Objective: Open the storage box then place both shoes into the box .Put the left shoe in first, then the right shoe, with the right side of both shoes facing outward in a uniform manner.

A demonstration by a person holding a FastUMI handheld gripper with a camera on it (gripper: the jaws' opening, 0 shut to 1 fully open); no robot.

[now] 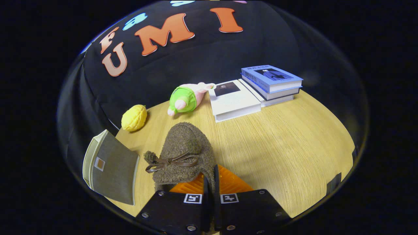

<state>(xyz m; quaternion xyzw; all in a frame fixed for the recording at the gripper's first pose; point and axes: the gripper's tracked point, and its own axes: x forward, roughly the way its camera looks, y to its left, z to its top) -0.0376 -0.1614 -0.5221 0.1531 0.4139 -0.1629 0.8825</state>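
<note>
Gripper view: gripper [210,182] fingers nearly closed, pinching the heel rim of a brown fuzzy shoe [184,153] w/ a bow, toe pointing away over the wood counter [287,150]. Grey storage box [111,168] sits just beside the shoe, to the left of the fingers. Beyond: yellow lemon toy [134,117], green-and-pink plush [186,98], white book [233,99], blue book stack [272,81] near the back wall.

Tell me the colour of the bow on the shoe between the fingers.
Dark brown, on the fuzzy olive-brown shoe the gripper is shut on; gripper view.
</note>
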